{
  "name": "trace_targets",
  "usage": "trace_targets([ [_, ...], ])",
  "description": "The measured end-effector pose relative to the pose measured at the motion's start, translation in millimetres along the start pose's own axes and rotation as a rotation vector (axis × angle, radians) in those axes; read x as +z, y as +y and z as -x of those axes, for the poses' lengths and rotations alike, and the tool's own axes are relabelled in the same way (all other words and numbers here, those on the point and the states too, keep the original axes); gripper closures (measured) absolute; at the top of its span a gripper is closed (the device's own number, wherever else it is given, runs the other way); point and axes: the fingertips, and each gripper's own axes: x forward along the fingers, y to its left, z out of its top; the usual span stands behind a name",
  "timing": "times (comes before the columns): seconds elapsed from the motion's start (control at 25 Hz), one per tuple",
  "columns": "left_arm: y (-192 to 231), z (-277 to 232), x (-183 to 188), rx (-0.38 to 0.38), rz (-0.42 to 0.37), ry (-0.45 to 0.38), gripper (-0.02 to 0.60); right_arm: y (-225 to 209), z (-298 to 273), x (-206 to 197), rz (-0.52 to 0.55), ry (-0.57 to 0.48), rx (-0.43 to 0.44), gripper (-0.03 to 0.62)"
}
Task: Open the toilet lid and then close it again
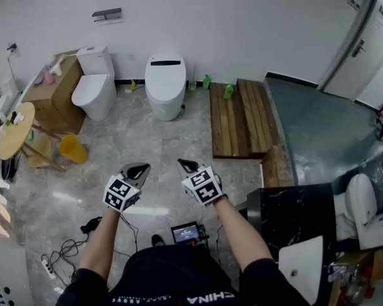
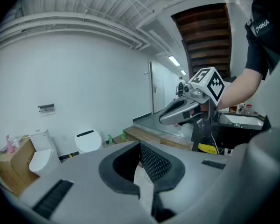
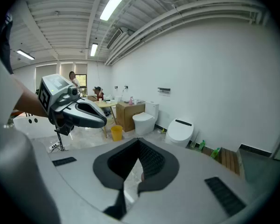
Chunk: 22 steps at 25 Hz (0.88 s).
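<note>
- Toilet (image 1: 166,107) is standing against the wall (image 1: 242,18) at 12 o'clock from the grippers, well apart from them, with its lid (image 1: 165,75) lying closed.
- Left gripper (image 1: 140,168) is hovering above the floor (image 1: 179,139), its jaws pressing together and gripping nothing.
- Right gripper (image 1: 182,165) is hovering just beside it at 3 o'clock, its jaws likewise meeting and gripping nothing.
- Second toilet (image 1: 92,89) is sitting at 10 o'clock, beside a cardboard box (image 1: 51,97).
</note>
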Motion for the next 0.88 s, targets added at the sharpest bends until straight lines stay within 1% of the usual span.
trace_targets([
  [0.28, -2, -3, -4, -0.001, 0.004, 0.006, 0.572, -1, 1, -5, -0.001, 0.004, -0.002, 0.580],
  [0.48, -2, -3, -6, -0.001, 0.006, -0.005, 0.572, -4, 1, -10, -0.013, 0.012, -0.008, 0.580],
  [0.88, 1, -4, -10, 0.008, 0.002, 0.008, 0.572, -5, 1, -13, -0.027, 0.017, -0.003, 0.580],
])
